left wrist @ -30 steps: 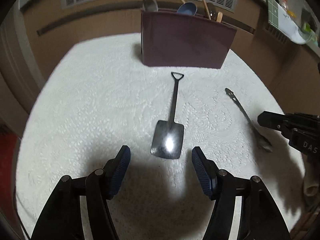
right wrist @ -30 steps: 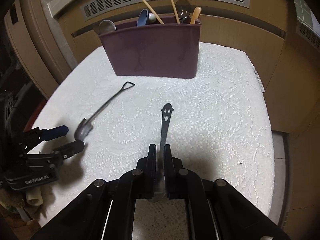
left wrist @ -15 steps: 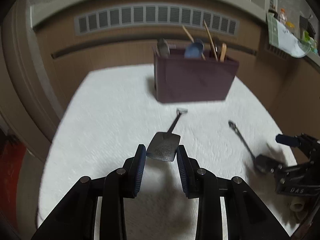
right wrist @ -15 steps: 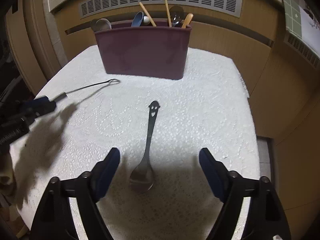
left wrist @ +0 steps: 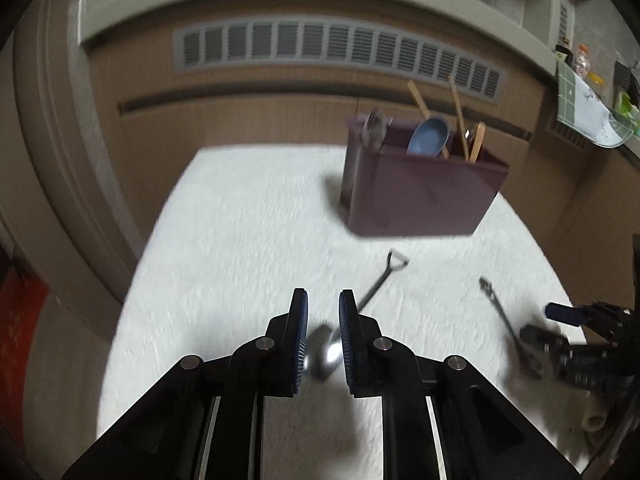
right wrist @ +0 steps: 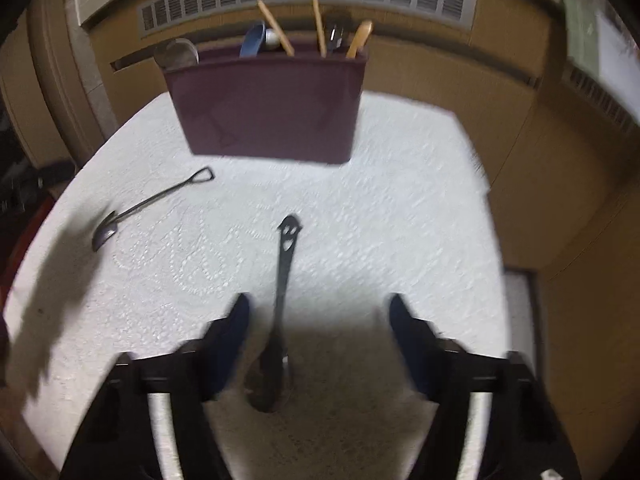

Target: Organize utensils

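Change since a second ago: the left gripper (left wrist: 323,320), then wide apart before the shovel-shaped spoon (left wrist: 326,354), now has its jaws closing on the spoon's blade, which sits between the pads and looks pinched and raised off the cloth, though blur leaves contact uncertain. The right gripper (right wrist: 318,320), then clamped on the smiley-handled spoon (right wrist: 276,344), has let go and stands apart with jaws closing again; the spoon lies flat between them, touching neither pad.

Shovel-shaped spoon: bowl between the left jaws, handle running ahead and to the right toward the organizer.

Smiley-handled spoon: bowl nearest the right jaws, cut-out face pointing ahead.

Maroon utensil organizer (left wrist: 420,196): well ahead of both grippers, upright on the cloth. It holds a blue scoop (left wrist: 428,136), wooden chopsticks (left wrist: 458,116), a metal spoon and a wooden-handled piece.

White textured tablecloth (left wrist: 240,220): beneath everything.

Assessment: two utensils remain outside the organizer. The left pickup appears under way; the right appears to be re-gripping, likely for a better hold.
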A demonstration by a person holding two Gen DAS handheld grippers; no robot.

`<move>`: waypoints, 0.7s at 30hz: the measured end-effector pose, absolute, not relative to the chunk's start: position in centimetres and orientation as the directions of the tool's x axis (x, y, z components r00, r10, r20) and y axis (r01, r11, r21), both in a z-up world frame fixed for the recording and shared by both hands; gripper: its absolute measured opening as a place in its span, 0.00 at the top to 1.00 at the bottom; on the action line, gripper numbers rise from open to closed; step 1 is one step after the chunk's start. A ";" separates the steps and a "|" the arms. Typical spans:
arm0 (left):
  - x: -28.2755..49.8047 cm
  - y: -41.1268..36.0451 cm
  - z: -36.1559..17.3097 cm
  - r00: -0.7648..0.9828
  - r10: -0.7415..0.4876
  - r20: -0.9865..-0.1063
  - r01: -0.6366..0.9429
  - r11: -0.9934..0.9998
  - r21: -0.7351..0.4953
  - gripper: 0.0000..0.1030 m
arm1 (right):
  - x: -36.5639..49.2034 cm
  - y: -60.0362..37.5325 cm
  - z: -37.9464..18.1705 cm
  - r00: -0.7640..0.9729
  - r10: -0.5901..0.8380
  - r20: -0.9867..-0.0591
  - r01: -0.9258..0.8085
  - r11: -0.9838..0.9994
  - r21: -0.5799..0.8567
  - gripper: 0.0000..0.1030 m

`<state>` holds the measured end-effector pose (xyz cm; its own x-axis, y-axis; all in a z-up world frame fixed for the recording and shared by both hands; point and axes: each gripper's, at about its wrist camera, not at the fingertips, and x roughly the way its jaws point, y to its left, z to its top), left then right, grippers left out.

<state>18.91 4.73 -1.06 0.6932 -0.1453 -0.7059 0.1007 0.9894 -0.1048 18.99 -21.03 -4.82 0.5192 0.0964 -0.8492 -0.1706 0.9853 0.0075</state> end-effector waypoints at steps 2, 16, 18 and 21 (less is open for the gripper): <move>18.3 5.5 -2.5 0.651 -0.173 -0.739 0.087 0.984 -0.154 0.72 | 19.7 -20.6 -5.7 0.474 0.141 -0.869 -0.183 0.981 0.059 0.62; 20.1 2.9 -6.1 0.589 -0.131 -0.797 0.244 0.970 0.021 0.50 | 19.2 -17.9 -4.9 0.488 0.168 -0.856 -0.249 0.967 0.048 0.94; 20.7 2.9 -6.1 0.576 -0.172 -0.799 0.282 0.959 -0.003 0.60 | 18.9 -18.4 -4.6 0.495 0.178 -0.851 -0.244 0.968 0.060 0.94; 21.0 2.4 -5.6 0.583 -0.166 -0.796 0.288 0.958 0.011 0.67 | 18.9 -18.9 -4.1 0.506 0.182 -0.843 -0.231 0.970 0.071 0.94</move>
